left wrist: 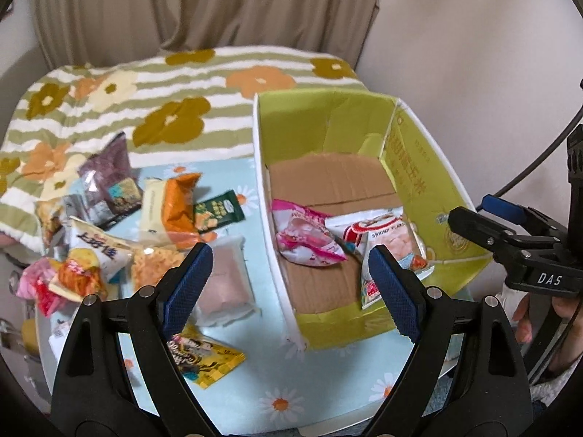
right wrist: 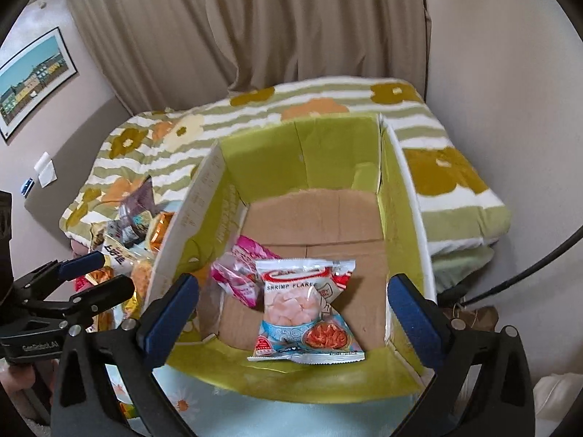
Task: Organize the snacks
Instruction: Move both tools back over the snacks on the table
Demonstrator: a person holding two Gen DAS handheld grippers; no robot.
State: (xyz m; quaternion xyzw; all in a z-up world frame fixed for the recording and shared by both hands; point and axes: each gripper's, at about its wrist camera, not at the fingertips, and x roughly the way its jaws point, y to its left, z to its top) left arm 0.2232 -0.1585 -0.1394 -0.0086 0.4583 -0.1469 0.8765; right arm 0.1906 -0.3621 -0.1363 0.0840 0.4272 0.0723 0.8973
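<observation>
A green cardboard box (left wrist: pixel 419 167) (right wrist: pixel 339 145) stands on the table. Inside it lie a pink snack bag (left wrist: pixel 306 236) (right wrist: pixel 237 273) and a shrimp flakes bag (left wrist: pixel 390 240) (right wrist: pixel 306 309). A heap of loose snack bags (left wrist: pixel 120 218) (right wrist: pixel 124 240) lies left of the box. A pale pink packet (left wrist: pixel 226 280) and a yellow bag (left wrist: pixel 207 357) lie near my left gripper (left wrist: pixel 291 284), which is open and empty above the box's left wall. My right gripper (right wrist: pixel 291 317) is open and empty above the box's near end; it also shows in the left wrist view (left wrist: pixel 470 215).
The table has a light blue daisy cloth (left wrist: pixel 277 397). A bed with a green striped flower blanket (left wrist: pixel 164 83) lies behind. Curtains (right wrist: pixel 291 18) and a wall close the back. A framed picture (right wrist: pixel 32 76) hangs on the left.
</observation>
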